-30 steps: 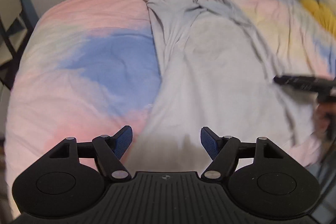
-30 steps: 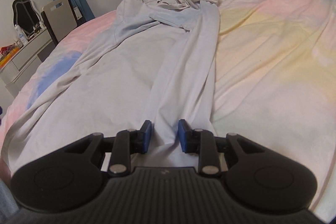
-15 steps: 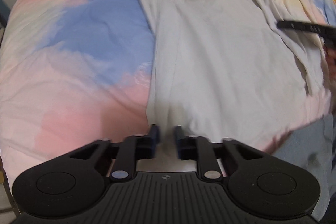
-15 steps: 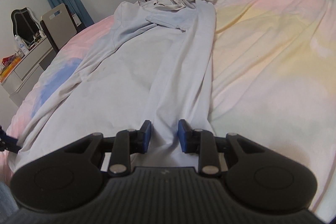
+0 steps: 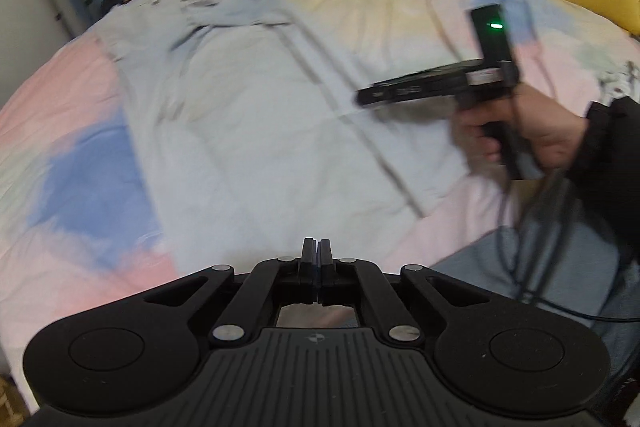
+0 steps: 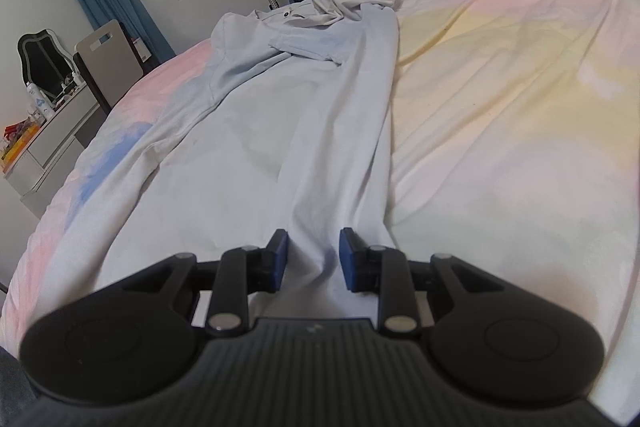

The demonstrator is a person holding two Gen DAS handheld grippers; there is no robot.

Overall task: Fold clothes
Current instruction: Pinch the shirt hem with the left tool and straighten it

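Two grippers at the bed's (image 6: pixel 500 107) near edge: left gripper (image 5: pixel 316 259) clenched, seemingly empty; right gripper (image 6: pixel 312 255) parted astride the shirt's (image 6: pixel 280 147) hem. Pinch both hem corners evenly before lifting.

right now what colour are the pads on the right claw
Blue pads on black arms, clearest in the right wrist view.

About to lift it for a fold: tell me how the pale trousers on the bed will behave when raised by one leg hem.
The pale trousers lie creased and flat, so they will probably hang limp and drape. The thin cloth looks light. The right gripper straddles one leg, so the other will likely trail across the bedspread.
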